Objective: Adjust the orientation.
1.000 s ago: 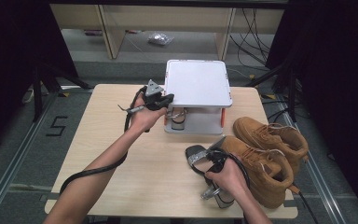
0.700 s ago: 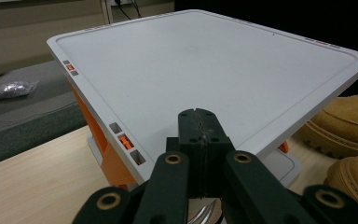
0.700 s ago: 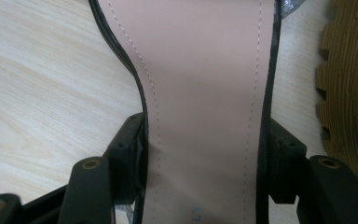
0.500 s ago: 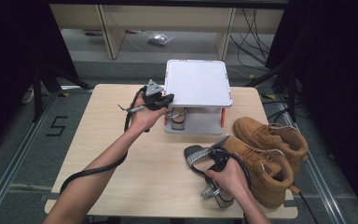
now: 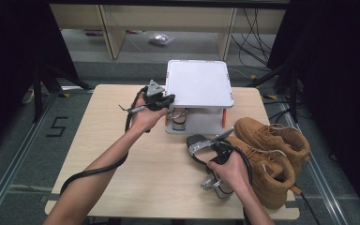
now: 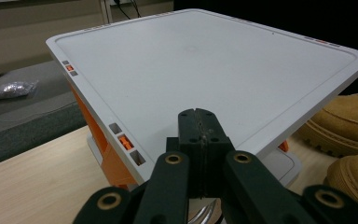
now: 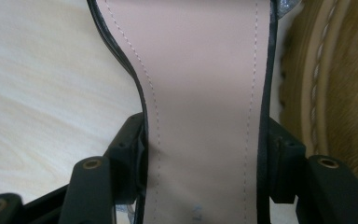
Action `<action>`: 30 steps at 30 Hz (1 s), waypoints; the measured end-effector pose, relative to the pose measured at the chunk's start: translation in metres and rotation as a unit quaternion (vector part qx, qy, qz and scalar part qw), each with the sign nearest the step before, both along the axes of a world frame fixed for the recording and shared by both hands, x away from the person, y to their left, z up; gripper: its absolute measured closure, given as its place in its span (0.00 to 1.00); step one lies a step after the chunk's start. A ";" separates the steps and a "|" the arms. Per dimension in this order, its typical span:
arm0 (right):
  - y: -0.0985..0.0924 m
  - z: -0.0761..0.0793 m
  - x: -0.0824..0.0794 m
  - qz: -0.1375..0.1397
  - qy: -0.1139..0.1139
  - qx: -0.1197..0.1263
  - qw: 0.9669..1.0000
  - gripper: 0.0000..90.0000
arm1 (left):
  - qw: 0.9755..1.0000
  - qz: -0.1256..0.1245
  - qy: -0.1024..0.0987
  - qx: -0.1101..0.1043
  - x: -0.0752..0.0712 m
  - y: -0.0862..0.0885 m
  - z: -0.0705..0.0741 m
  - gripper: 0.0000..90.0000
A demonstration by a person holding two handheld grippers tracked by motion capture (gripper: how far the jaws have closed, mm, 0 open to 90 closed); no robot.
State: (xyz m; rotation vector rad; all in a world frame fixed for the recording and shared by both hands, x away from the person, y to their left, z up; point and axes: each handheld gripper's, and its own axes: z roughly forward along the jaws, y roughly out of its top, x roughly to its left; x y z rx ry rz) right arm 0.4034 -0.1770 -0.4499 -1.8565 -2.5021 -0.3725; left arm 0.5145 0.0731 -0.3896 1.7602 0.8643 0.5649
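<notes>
My right gripper (image 5: 214, 151) is shut on a black sandal (image 5: 198, 145) with a silvery strap, holding it just above the table beside the boots. In the right gripper view the jaws of my right gripper (image 7: 205, 140) clamp both edges of the sandal's pink insole (image 7: 200, 84). My left gripper (image 5: 168, 100) is shut with nothing in it, at the left front corner of a white shelf (image 5: 198, 83) on orange legs. From the left gripper view, the closed tips of my left gripper (image 6: 199, 125) sit over the white shelf's (image 6: 205, 60) near edge. A second sandal (image 5: 180, 117) lies under the shelf.
Two tan boots (image 5: 267, 150) lie at the table's right front, close against the held sandal. The wooden table (image 5: 103, 140) is bare on its left half. A cable (image 5: 93, 171) trails from the left gripper along the forearm. A foil packet (image 5: 160, 38) lies on the floor behind.
The right gripper and the sandal have shifted slightly away from the table's front edge. The left gripper has stayed where it was.
</notes>
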 end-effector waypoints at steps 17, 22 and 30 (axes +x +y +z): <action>0.001 0.014 0.028 -0.040 -0.026 0.009 0.999 0.48 | 1.000 -0.002 0.000 0.002 0.000 0.000 0.000 0.99; 0.003 0.018 0.039 -0.054 -0.033 0.005 0.998 0.48 | 1.000 -0.002 0.000 0.002 0.000 0.000 0.000 0.99; 0.005 0.018 0.059 -0.076 -0.047 0.004 0.996 0.48 | 1.000 -0.003 -0.001 0.003 0.000 0.000 0.000 0.99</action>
